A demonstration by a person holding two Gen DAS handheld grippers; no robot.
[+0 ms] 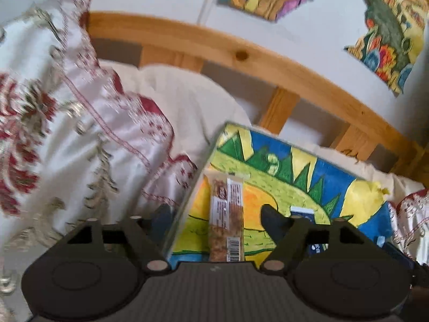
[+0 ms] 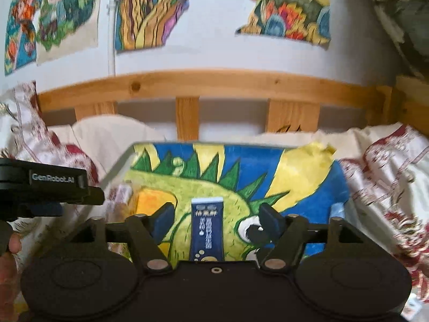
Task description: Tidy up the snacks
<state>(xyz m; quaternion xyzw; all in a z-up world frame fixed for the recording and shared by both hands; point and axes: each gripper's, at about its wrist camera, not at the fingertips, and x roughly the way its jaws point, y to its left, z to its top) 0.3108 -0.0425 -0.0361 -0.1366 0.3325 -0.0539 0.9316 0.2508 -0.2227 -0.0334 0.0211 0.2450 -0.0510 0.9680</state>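
Note:
A tray painted with a green dragon on blue and yellow (image 1: 321, 177) (image 2: 295, 171) lies on the bed. A granola bar in a clear wrapper (image 1: 226, 214) lies on its left part, between the fingers of my open left gripper (image 1: 217, 220); it shows at the tray's left edge in the right wrist view (image 2: 120, 198). A dark blue snack packet with white print (image 2: 206, 230) lies in the tray's middle, between the fingers of my open right gripper (image 2: 214, 222); it also shows in the left wrist view (image 1: 303, 213). Neither gripper touches its snack.
The tray rests on a white and red patterned bedspread (image 1: 80, 139) (image 2: 388, 177). A wooden slatted headboard (image 1: 241, 51) (image 2: 214, 83) stands behind, with coloured drawings (image 2: 150, 10) on the wall. The left gripper's body (image 2: 45, 185) shows at the left of the right wrist view.

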